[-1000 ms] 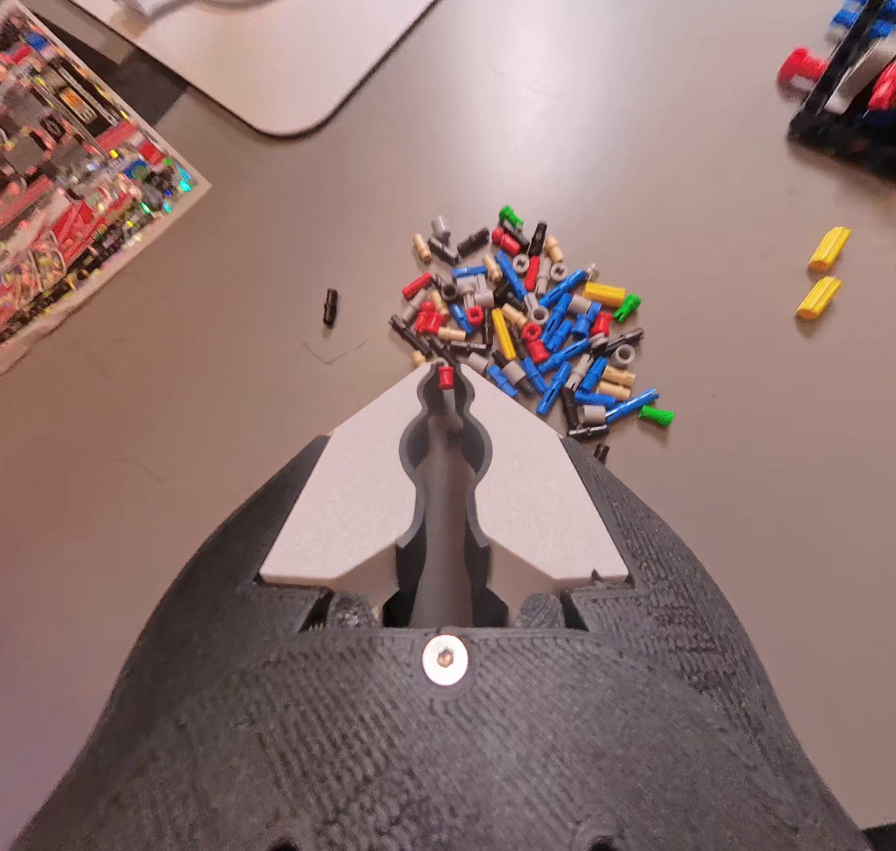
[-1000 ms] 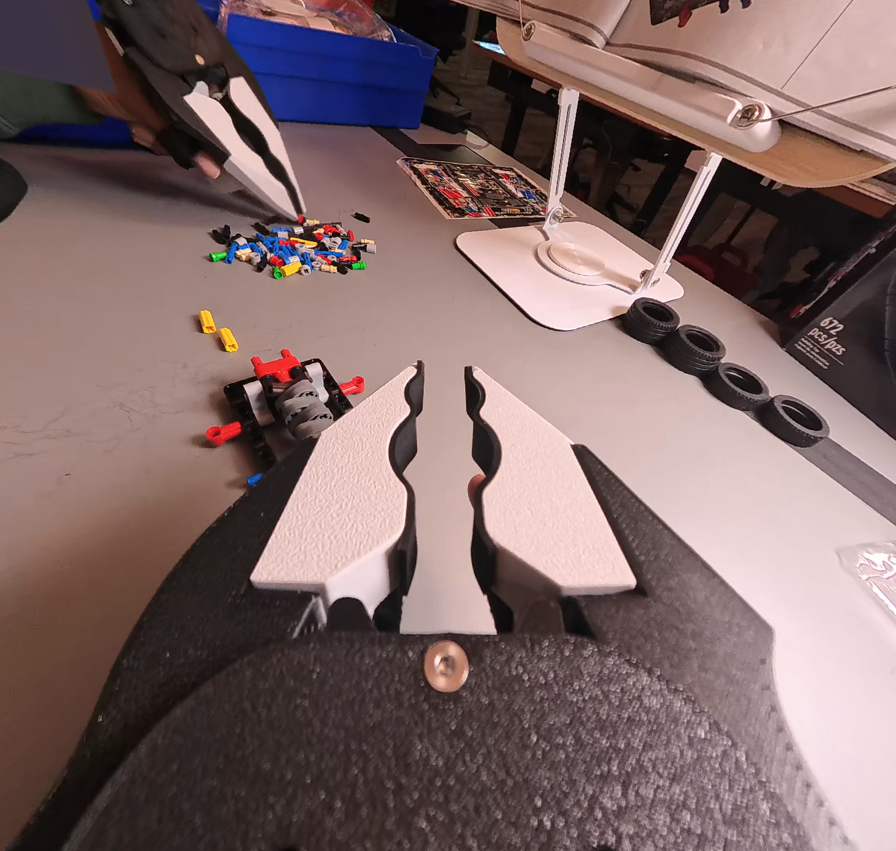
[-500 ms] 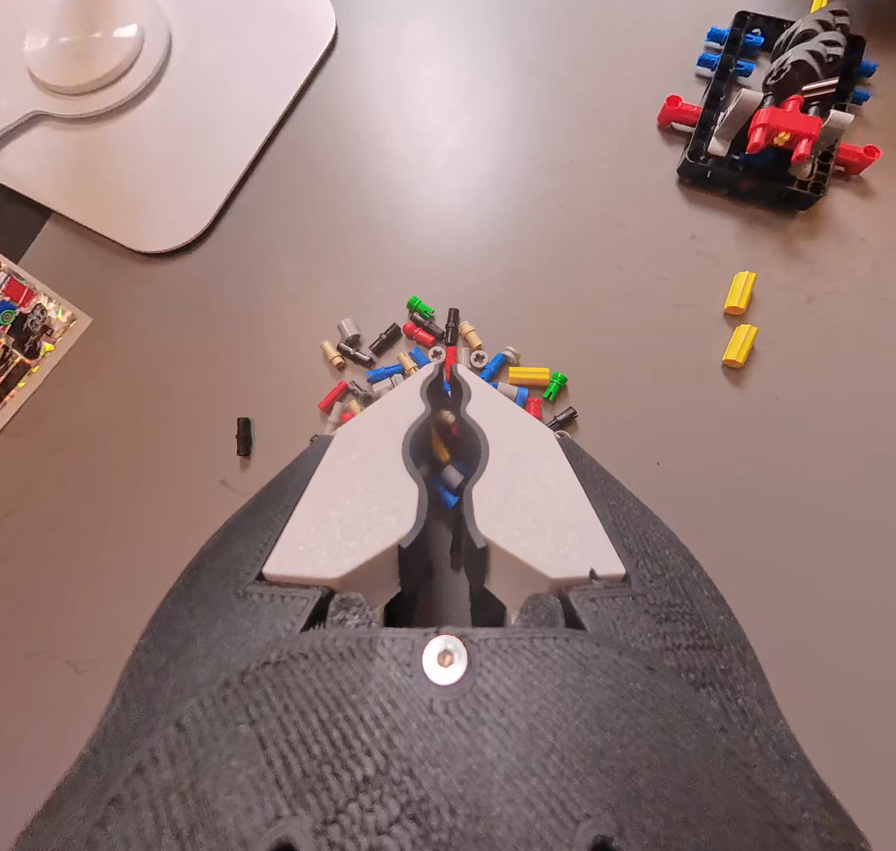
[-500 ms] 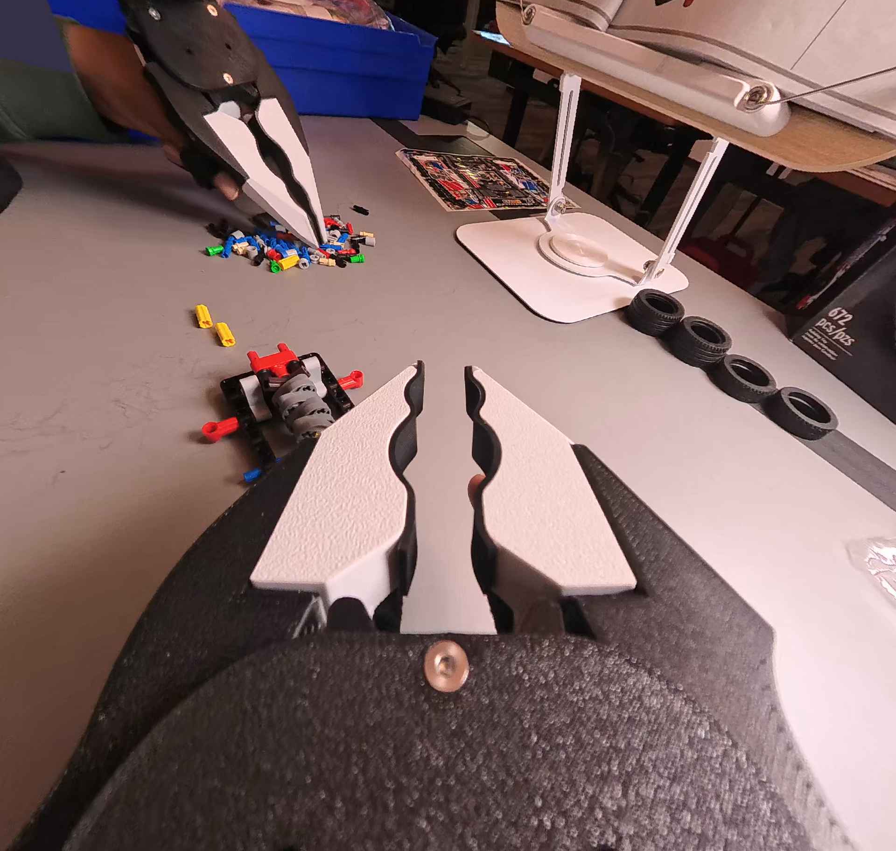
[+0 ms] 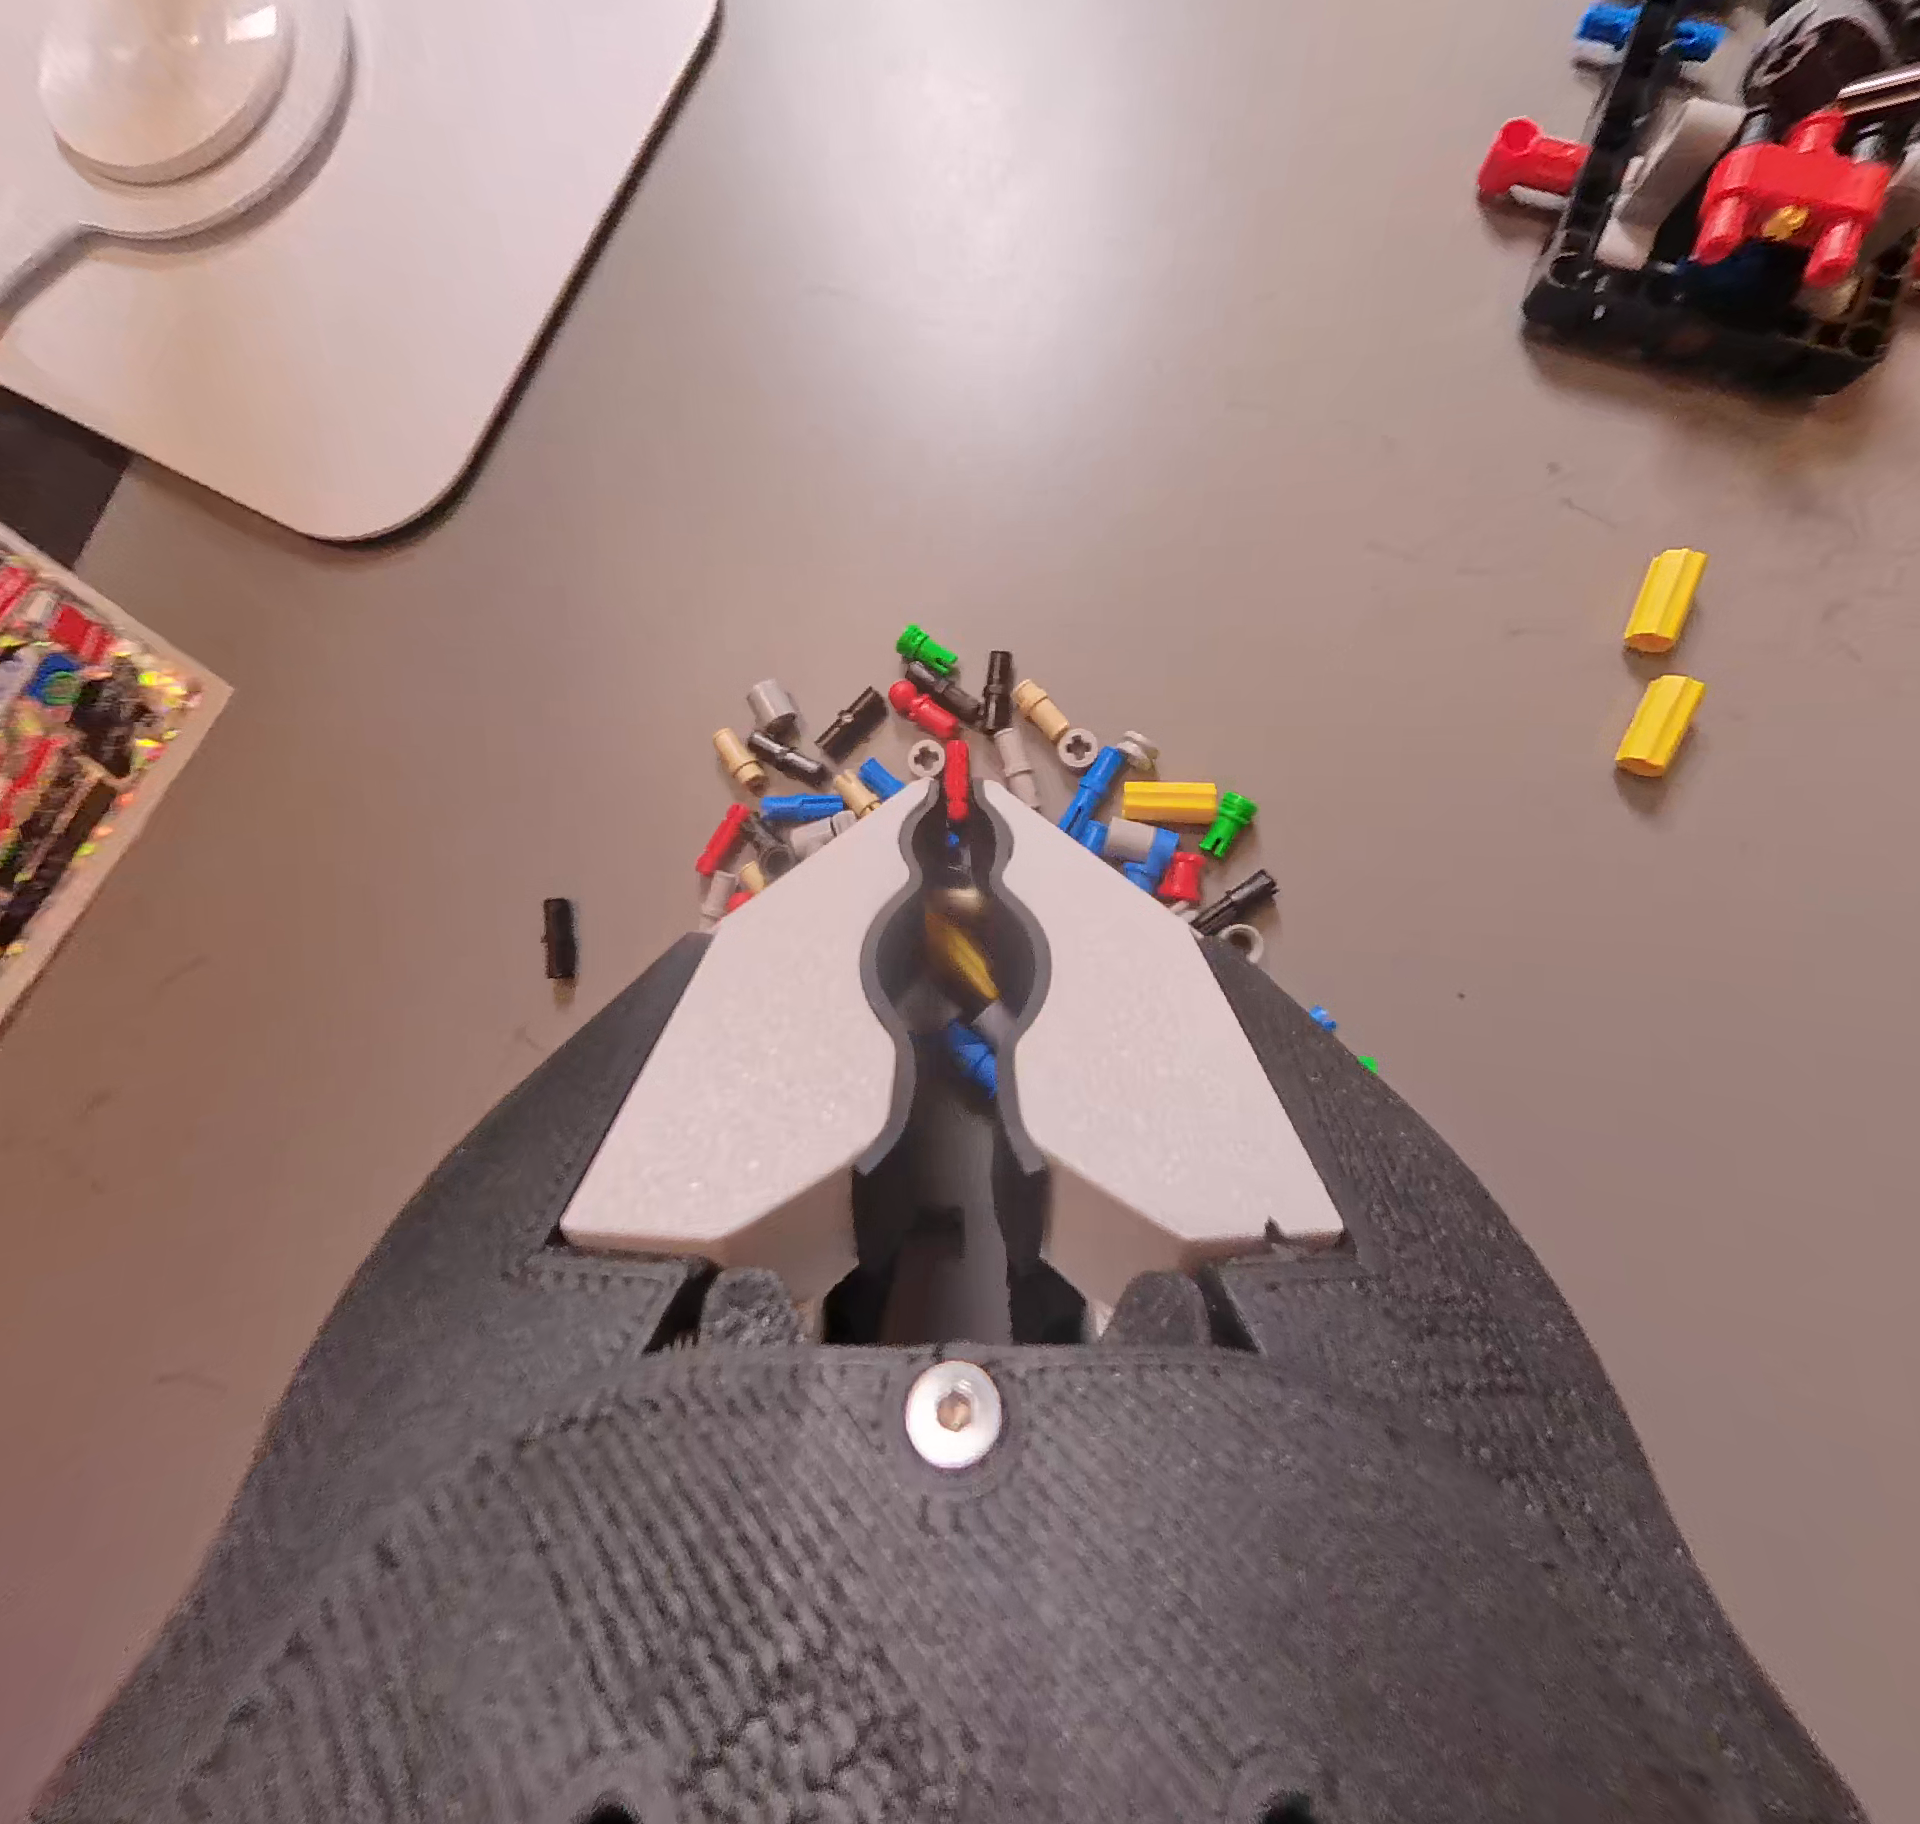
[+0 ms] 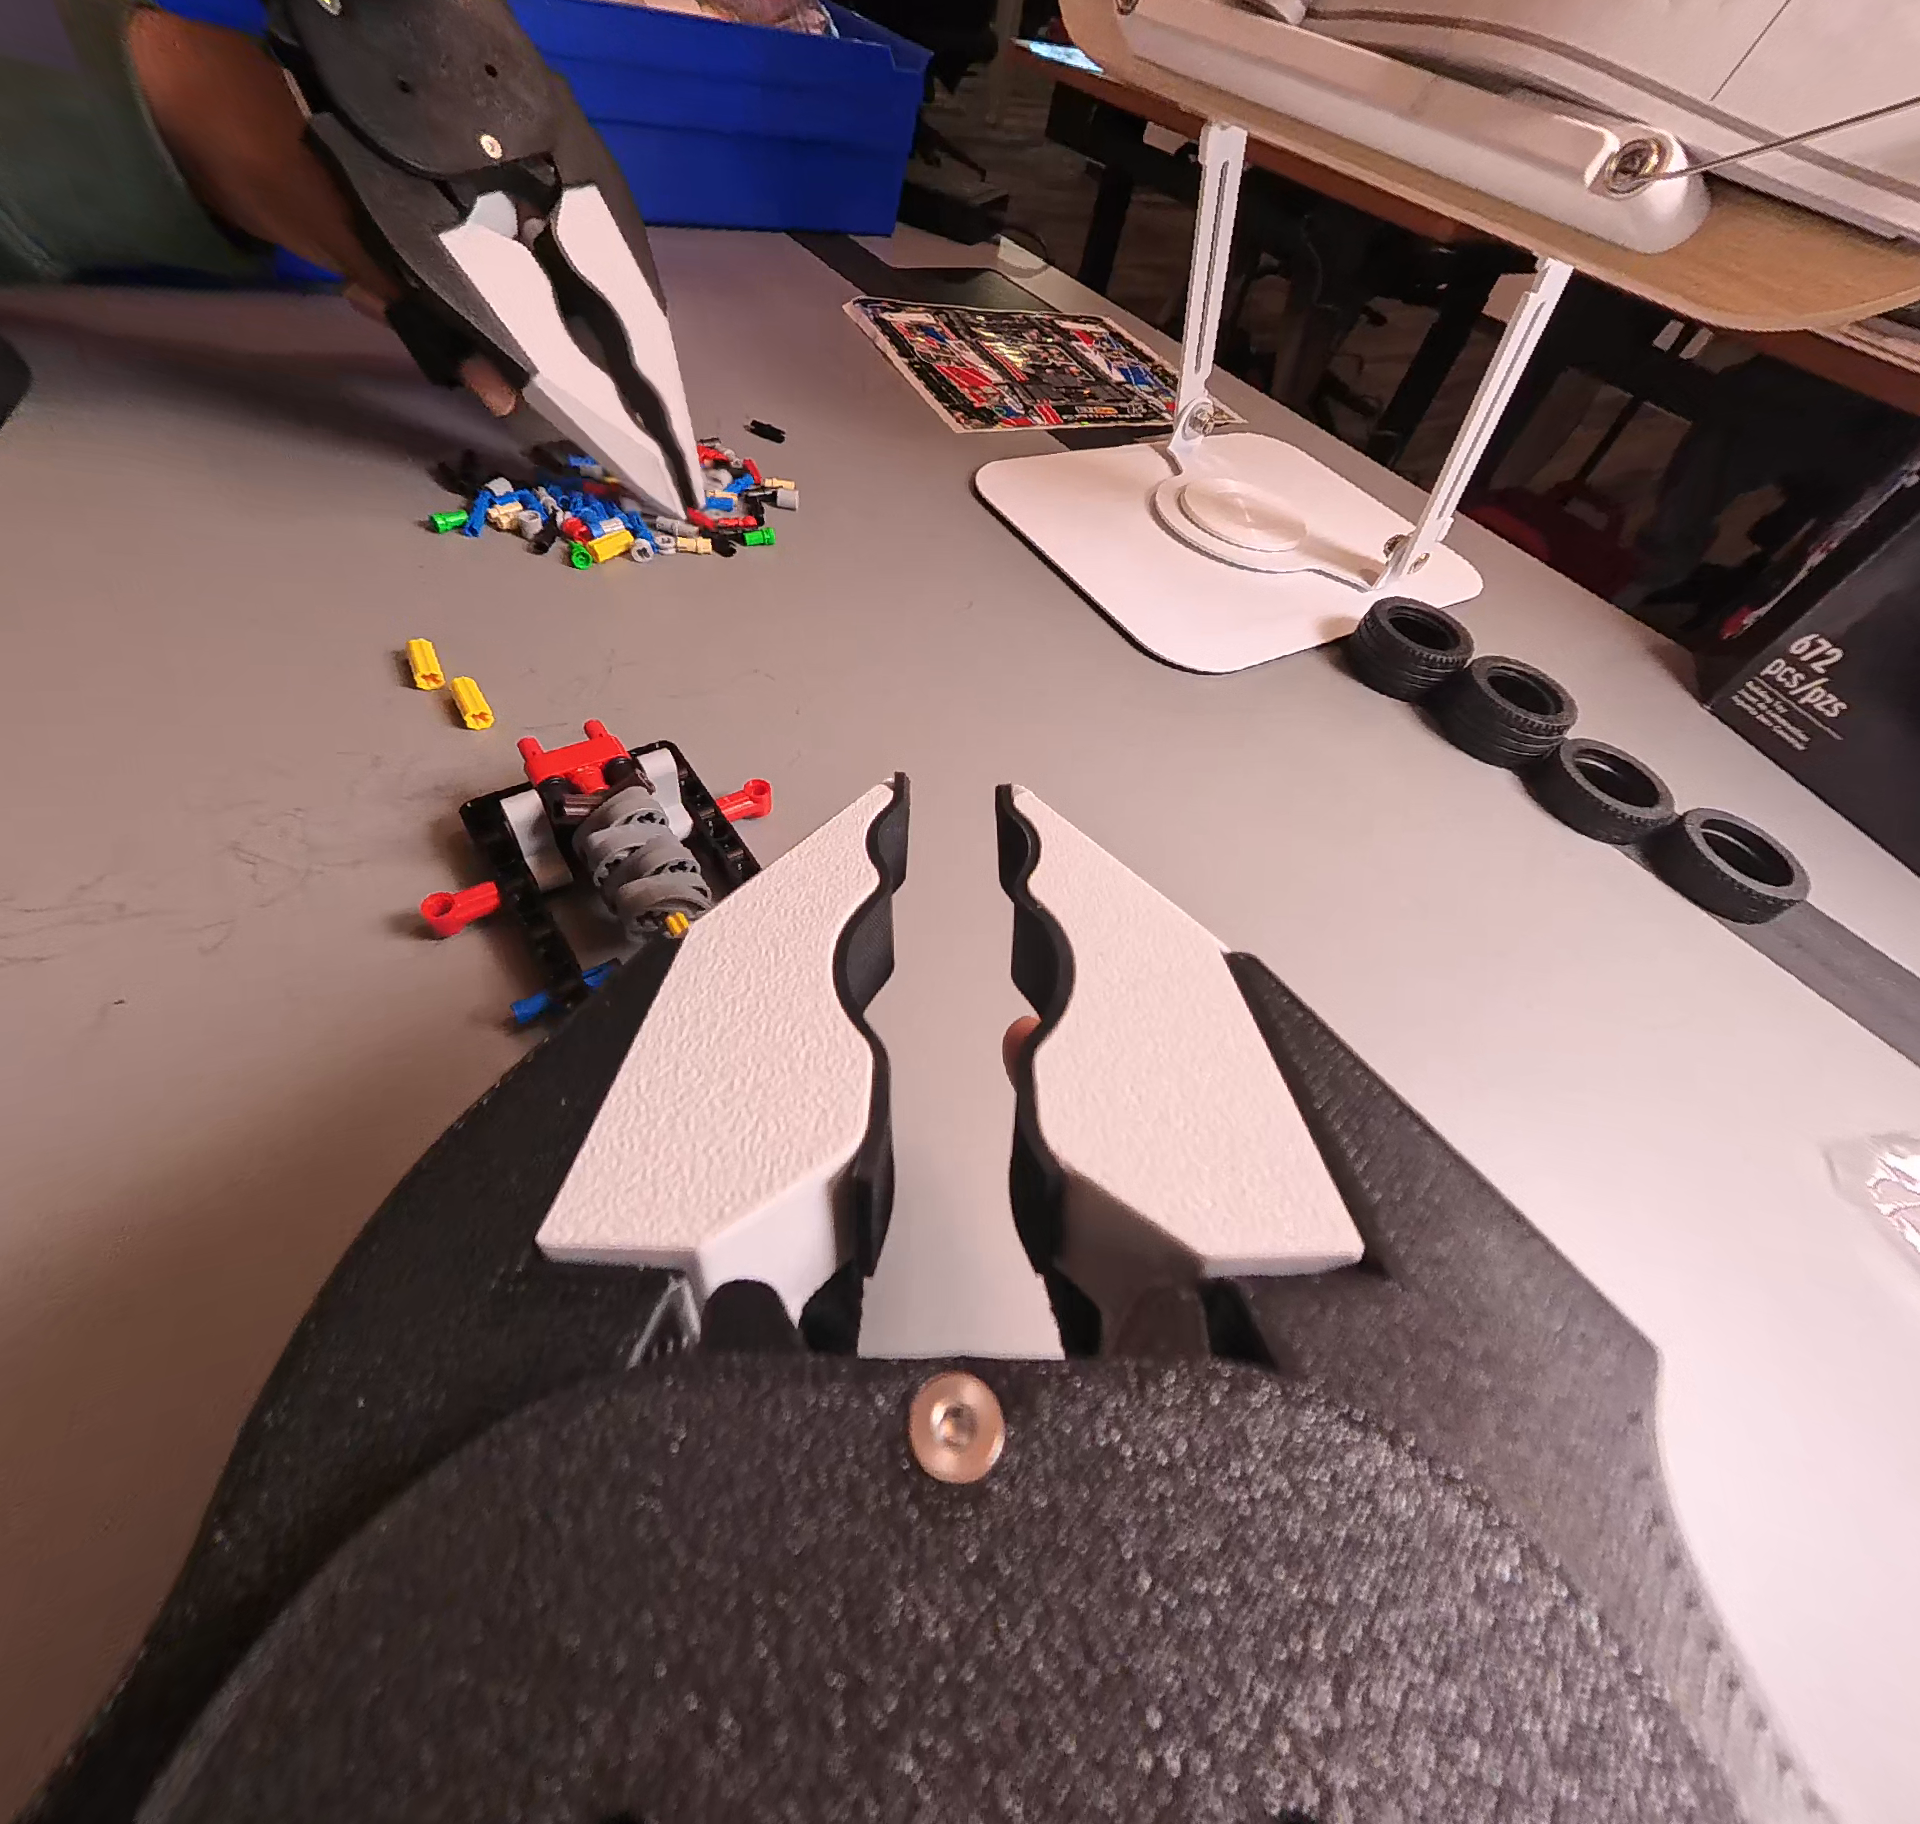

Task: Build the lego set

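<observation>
My left gripper (image 5: 956,789) is shut on a small red pin (image 5: 956,775) held upright at its tips, low over a pile of small coloured pins (image 5: 1143,808). In the right wrist view the left gripper (image 6: 681,507) points down into that pile (image 6: 603,522). The partly built black-frame assembly (image 5: 1714,247) with red and grey parts lies at the far right; it also shows in the right wrist view (image 6: 603,839). My right gripper (image 6: 951,792) is open and empty, above the table just right of the assembly. Two yellow connectors (image 5: 1662,598) lie between the pile and the assembly.
A white stand base (image 6: 1226,548) holds the instruction booklet overhead. A sticker sheet (image 6: 1029,361) lies behind it. Several black tyres (image 6: 1507,714) line the right side by a black box (image 6: 1829,694). Blue bins (image 6: 727,101) stand at the back. A lone black pin (image 5: 558,936) lies left of the pile. Some 25 cm of space lies between my two pairs of fingers.
My left gripper, still shut on the red pin, has moved forward over the pile toward the assembly. My right gripper has stayed open and nearly still.
</observation>
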`<act>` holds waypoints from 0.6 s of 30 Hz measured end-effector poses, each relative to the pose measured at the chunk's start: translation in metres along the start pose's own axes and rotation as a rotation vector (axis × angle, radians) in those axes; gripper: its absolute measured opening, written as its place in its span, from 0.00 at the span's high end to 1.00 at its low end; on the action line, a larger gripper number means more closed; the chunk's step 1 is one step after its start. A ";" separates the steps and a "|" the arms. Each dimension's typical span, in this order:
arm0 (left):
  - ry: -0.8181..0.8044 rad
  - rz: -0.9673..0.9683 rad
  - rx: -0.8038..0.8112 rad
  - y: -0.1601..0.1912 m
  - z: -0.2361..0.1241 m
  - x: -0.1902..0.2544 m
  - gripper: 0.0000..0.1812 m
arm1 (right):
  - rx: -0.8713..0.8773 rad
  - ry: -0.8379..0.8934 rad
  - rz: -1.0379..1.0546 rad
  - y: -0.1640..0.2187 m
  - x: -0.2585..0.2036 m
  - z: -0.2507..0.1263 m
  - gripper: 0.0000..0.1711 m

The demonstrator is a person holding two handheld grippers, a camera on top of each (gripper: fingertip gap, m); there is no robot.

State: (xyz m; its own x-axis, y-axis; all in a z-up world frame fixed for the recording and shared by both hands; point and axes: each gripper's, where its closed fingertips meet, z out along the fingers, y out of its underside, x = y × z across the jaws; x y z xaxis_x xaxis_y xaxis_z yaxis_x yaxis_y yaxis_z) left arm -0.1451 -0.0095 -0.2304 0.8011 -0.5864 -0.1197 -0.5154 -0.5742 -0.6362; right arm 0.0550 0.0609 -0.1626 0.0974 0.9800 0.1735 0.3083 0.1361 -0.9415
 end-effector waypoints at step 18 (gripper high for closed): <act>0.280 -0.031 0.379 -0.074 -0.057 0.118 0.99 | 0.068 -0.123 -0.057 -0.025 -0.043 0.004 0.91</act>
State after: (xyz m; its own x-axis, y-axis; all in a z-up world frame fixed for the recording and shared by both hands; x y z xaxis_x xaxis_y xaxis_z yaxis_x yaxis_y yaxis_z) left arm -0.0296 -0.0693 -0.1544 0.6742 -0.7341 0.0806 -0.3034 -0.3748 -0.8761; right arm 0.0394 0.0156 -0.1472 -0.0366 0.9802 0.1945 0.2452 0.1975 -0.9491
